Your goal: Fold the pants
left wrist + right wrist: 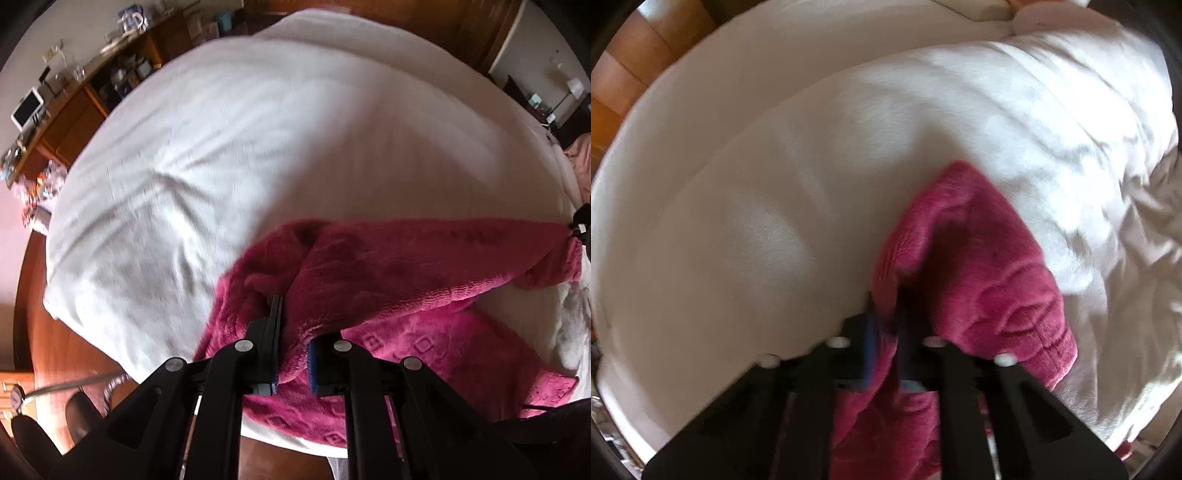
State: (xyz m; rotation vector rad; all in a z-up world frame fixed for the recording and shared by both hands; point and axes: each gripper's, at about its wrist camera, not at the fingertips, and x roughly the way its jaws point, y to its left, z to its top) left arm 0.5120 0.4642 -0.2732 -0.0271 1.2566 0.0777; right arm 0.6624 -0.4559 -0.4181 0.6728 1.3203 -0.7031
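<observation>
My left tool (pixel 291 332) and right tool (pixel 886 328) each clamp the pink pants (pixel 406 266) above the white bed (pixel 221 147).

Left hand-held gripper (pixel 291 332): black plastic linkage arms, round silver pivot screws, blue pads on the finger inner faces. Right hand-held gripper (pixel 886 325): the same black construction, pale round screws, blue pad; detail blurred.

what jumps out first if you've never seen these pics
The fluffy magenta pants stand out, draped across the near part of the white bed cover. Both black tongs are clamped on the fabric: the left tongs low in the left wrist view, the right tongs low in the blurred right wrist view.
</observation>
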